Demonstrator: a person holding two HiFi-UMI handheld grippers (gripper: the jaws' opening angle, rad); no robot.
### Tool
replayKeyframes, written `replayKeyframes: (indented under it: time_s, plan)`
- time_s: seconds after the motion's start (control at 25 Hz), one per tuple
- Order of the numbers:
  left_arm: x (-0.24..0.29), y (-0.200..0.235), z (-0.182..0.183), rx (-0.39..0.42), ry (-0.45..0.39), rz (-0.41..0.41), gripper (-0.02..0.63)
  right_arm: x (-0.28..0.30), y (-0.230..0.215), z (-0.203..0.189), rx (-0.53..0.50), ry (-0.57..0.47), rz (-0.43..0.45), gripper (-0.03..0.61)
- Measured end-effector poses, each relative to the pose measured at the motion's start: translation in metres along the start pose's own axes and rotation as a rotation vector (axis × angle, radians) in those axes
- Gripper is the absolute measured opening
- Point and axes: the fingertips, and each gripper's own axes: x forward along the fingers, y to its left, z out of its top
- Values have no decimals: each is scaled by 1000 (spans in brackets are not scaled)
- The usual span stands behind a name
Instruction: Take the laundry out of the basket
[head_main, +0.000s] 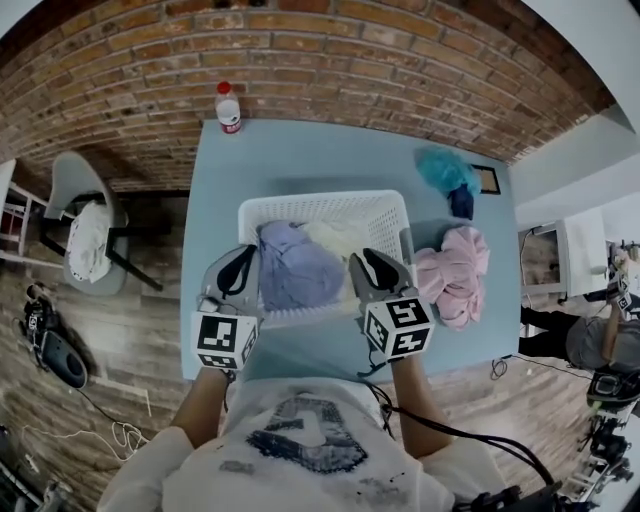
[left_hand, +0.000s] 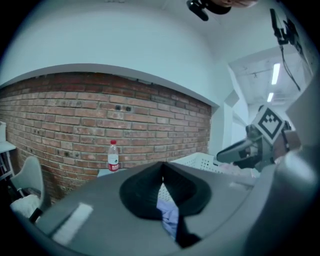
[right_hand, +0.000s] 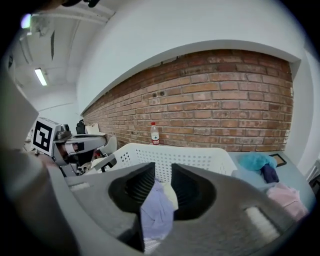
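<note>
A: L gripper (left_hand: 161, 167)?
B: Jaws together at the tips, at the basket (head_main: 320, 205) near-left corner. The lavender garment (head_main: 300, 270) shows thru the slit below them. Pinched or just behind, can't tell.
A: R gripper (right_hand: 163, 167)?
B: Jaws a bit apart, pressing on nothing. Basket wall & lavender garment show in the gap. Near-right corner.
A: Laundry?
B: The lavender garment + a cream garment (head_main: 340, 238) lie in the basket. A pink garment (head_main: 452, 275) is out on the tabletop (head_main: 300, 155), just right of the basket. Teal cloth (head_main: 442, 168) further back, bottle (head_main: 229, 108) at far edge.
</note>
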Motion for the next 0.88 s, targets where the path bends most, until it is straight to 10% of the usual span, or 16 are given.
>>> replayKeyframes:
  time_s: [0.56,0.88]
  plan:
    - [25,32,-3,-9,45,21,-8,76,15,-34,12,322,243,501]
    - [42,45,-2,-28,59,15,-8,128,29,-81,-19,518,366,572]
